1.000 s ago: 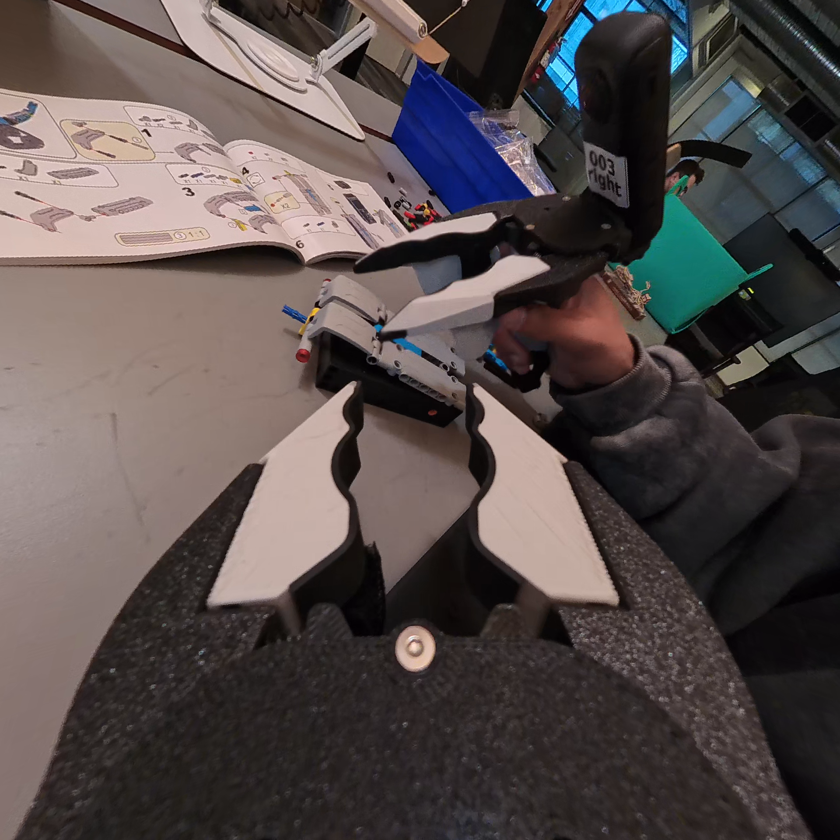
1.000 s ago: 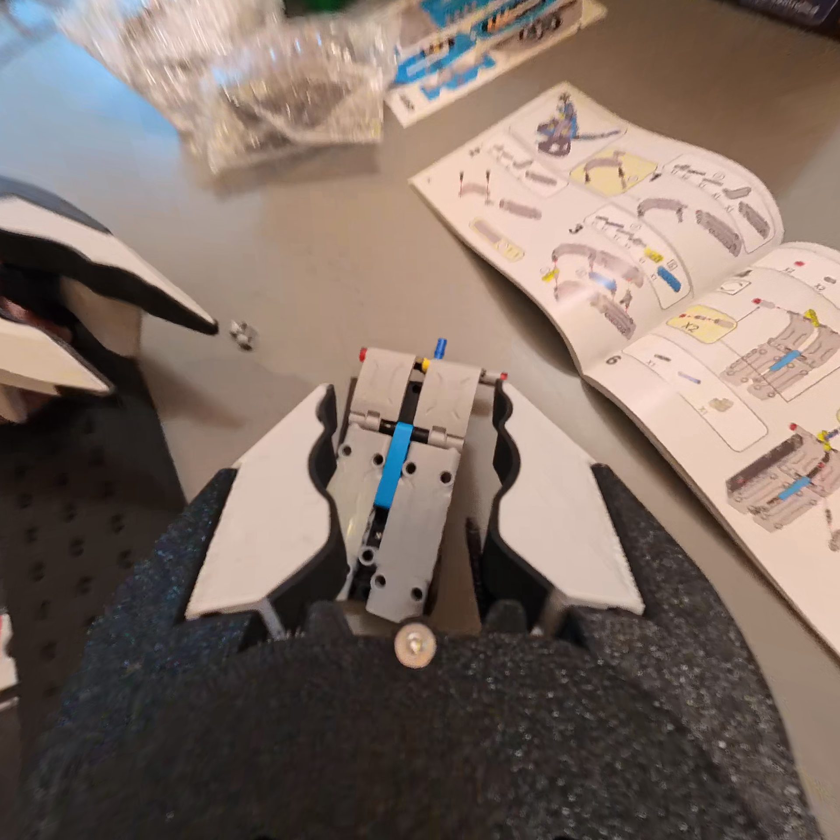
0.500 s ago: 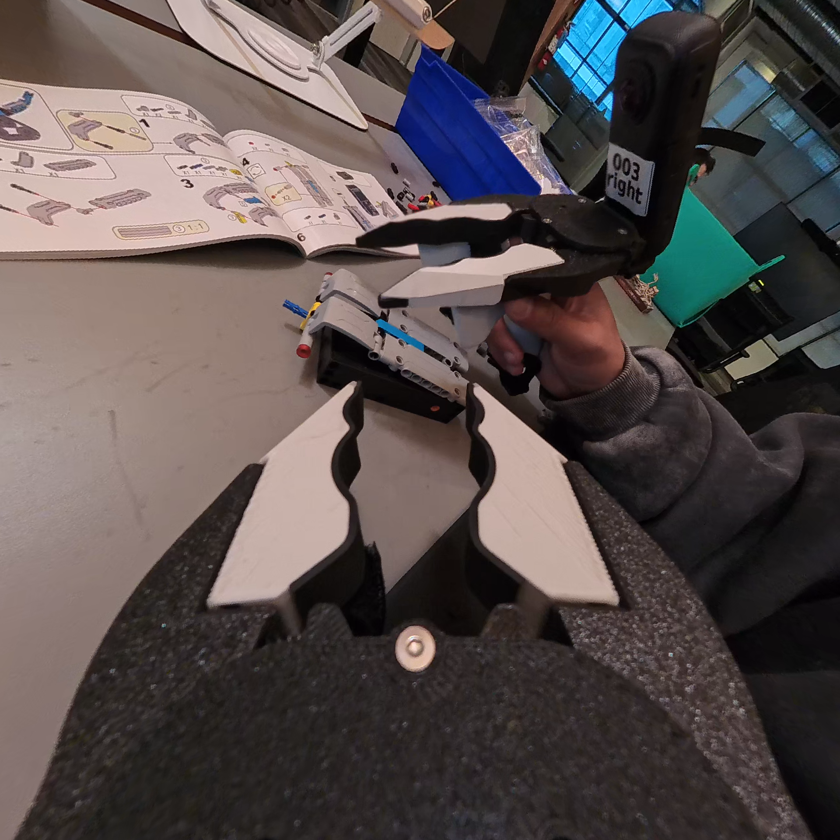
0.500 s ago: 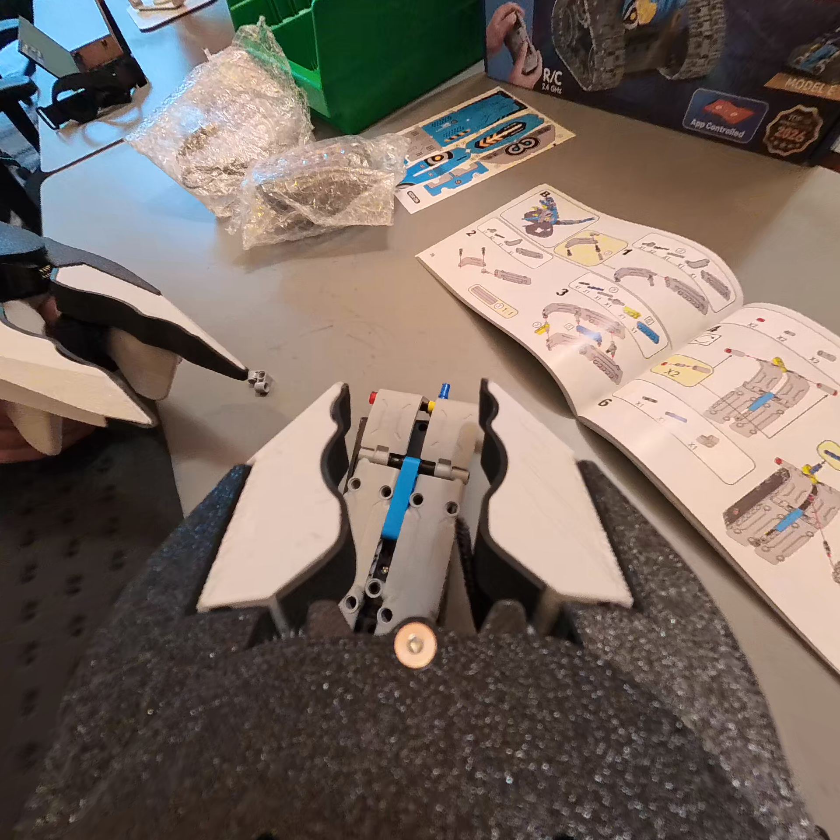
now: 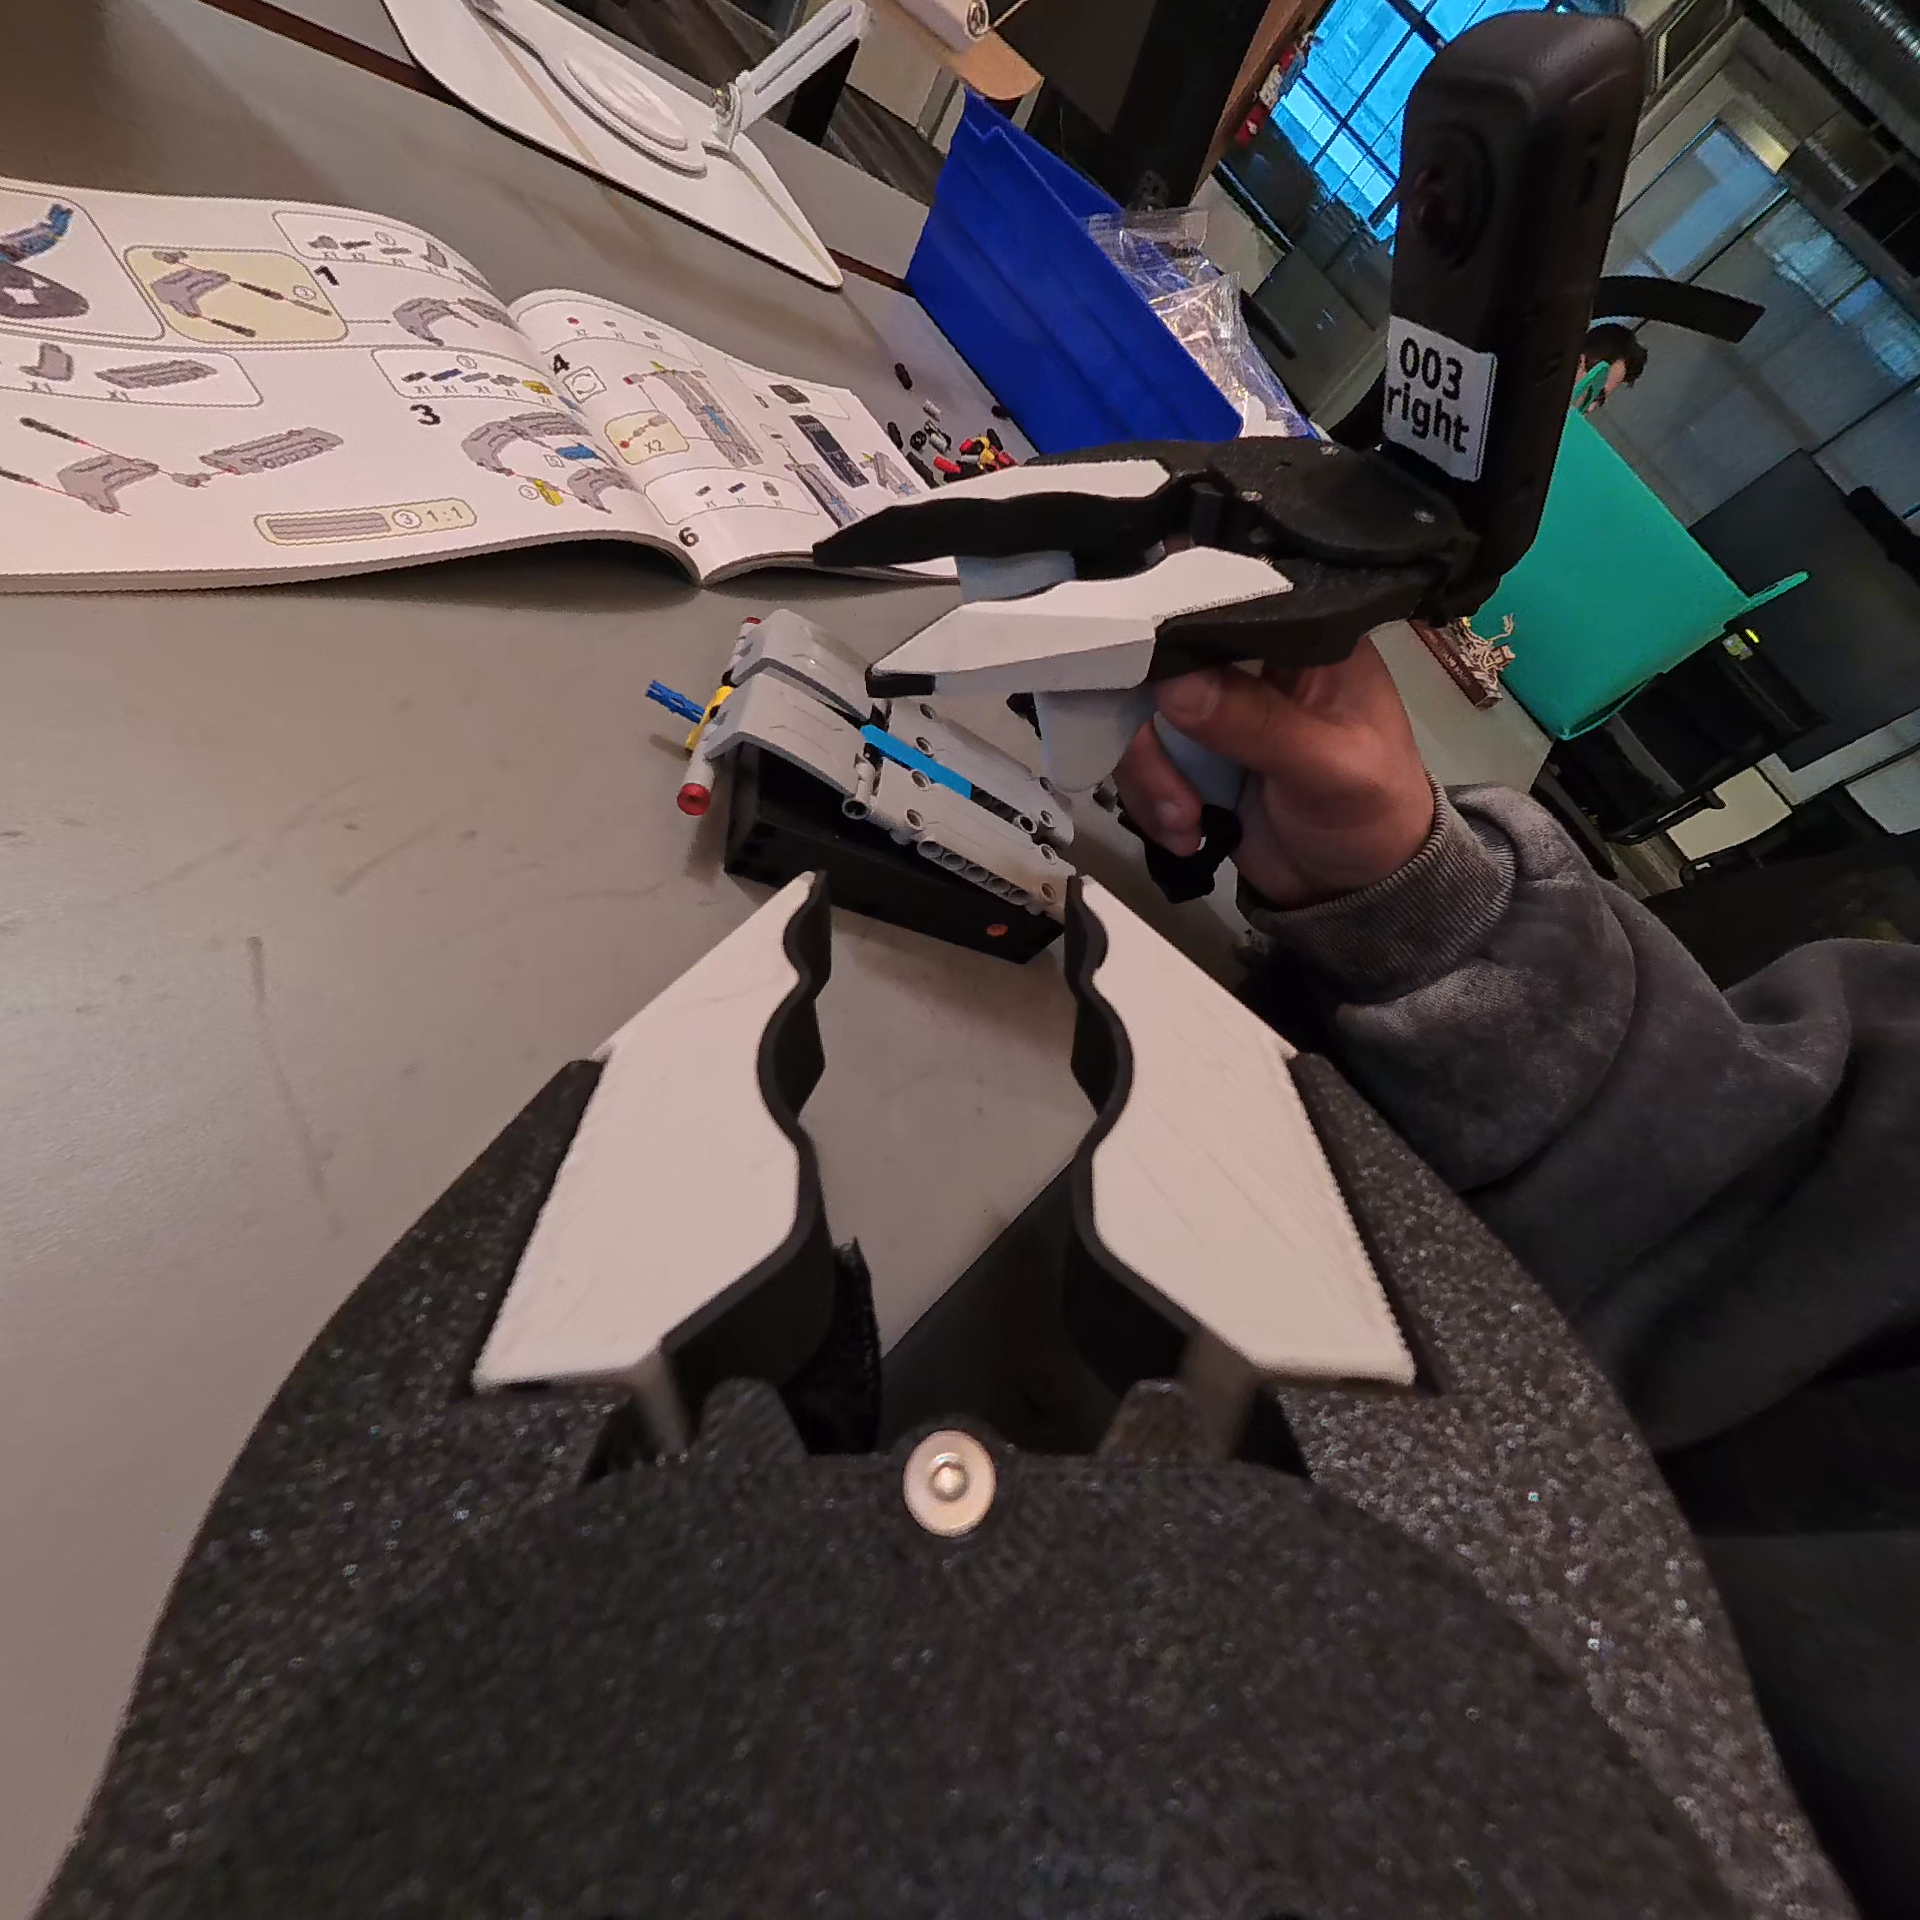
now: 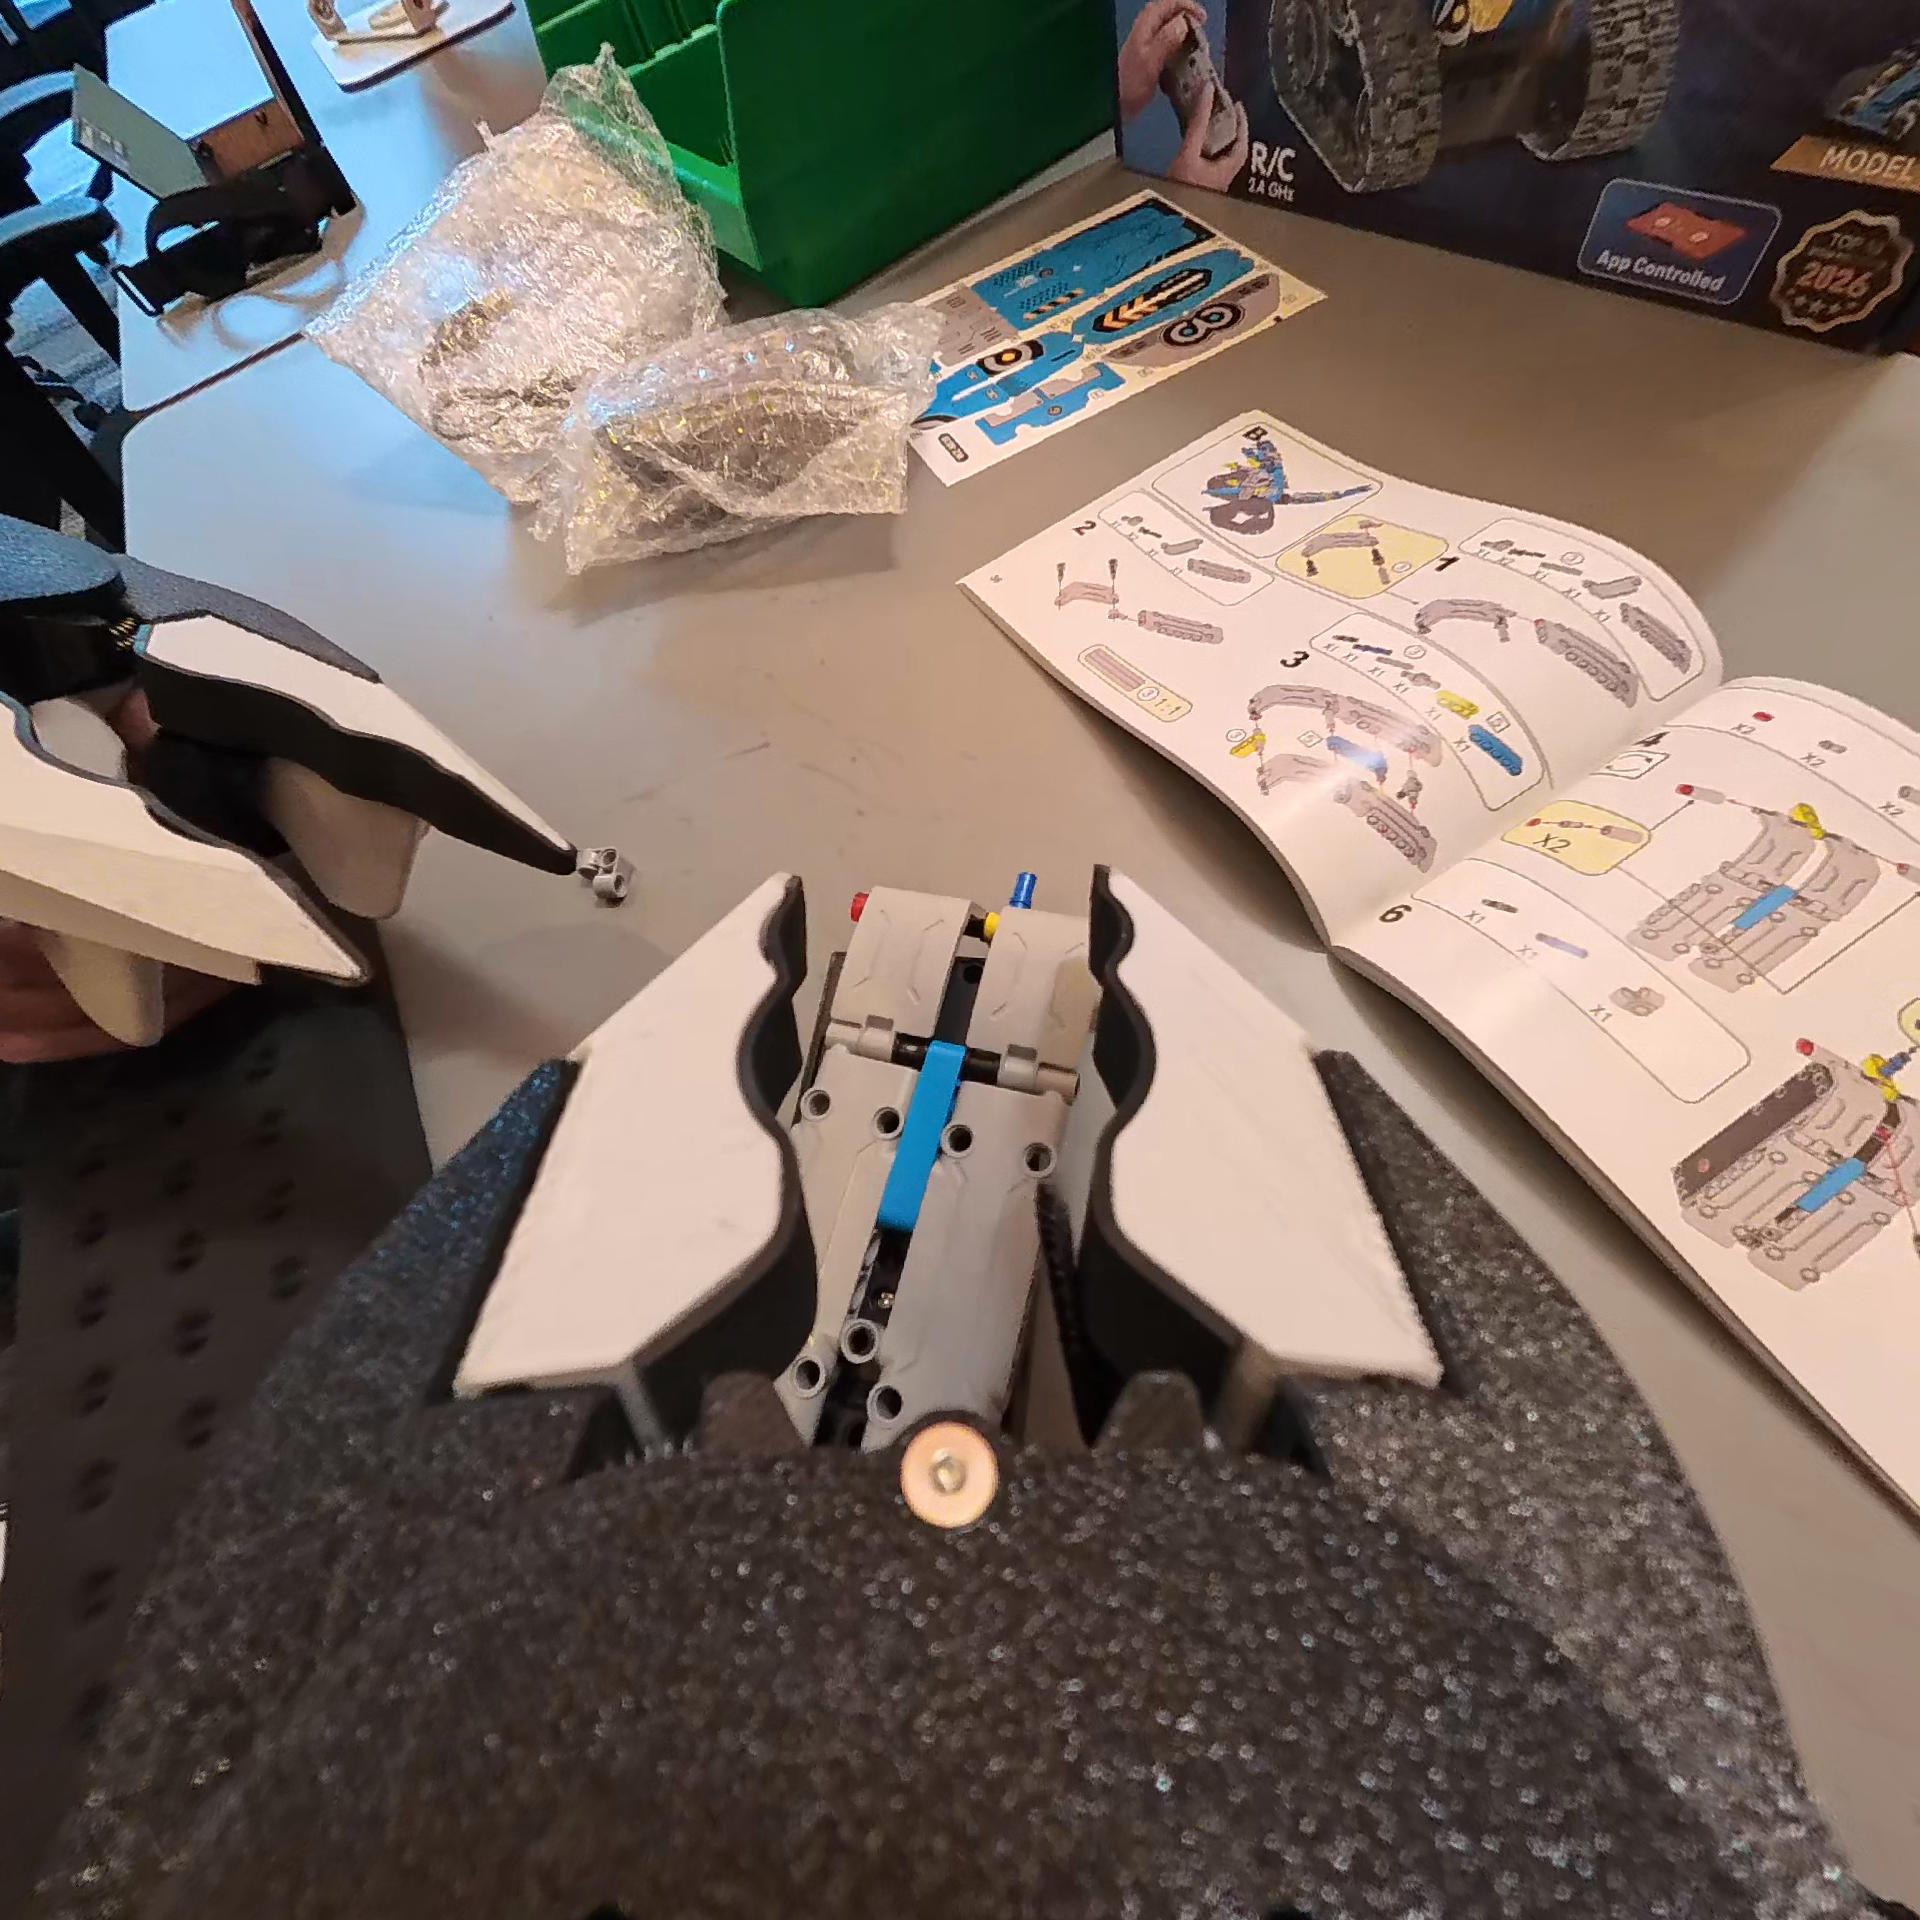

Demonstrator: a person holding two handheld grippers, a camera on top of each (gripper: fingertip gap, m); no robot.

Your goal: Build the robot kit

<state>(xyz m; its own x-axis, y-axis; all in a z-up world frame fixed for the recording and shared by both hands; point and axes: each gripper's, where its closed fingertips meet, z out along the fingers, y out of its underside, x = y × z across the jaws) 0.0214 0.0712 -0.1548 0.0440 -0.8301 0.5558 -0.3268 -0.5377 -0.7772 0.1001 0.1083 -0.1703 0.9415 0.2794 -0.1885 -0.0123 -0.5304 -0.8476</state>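
A grey, black and blue brick assembly (image 5: 904, 790) with red, yellow and blue pins at its far end lies on the grey table (image 5: 312, 883). My left gripper (image 5: 943, 894) is open and empty, its tips just short of the assembly's black base. My right gripper (image 5: 847, 618) is open and hovers a little above the assembly without touching it. In the right wrist view the assembly (image 6: 935, 1122) shows between the fingers of the right gripper (image 6: 948, 883). A small grey connector (image 6: 603, 868) lies at one tip of the left gripper (image 6: 462, 920).
An open instruction booklet (image 6: 1507, 779) lies to the right of the assembly, also in the left wrist view (image 5: 364, 416). Bubble-wrap bags (image 6: 644, 395), a sticker sheet (image 6: 1101, 332), a green bin (image 6: 883, 114) and a product box (image 6: 1558, 156) stand behind. A blue bin (image 5: 1049, 312) and loose small parts (image 5: 956, 447) sit farther off.
My right gripper has risen off the assembly and tilted up, its fingers a little narrower than before. The assembly stays on the table. My left gripper has not moved.
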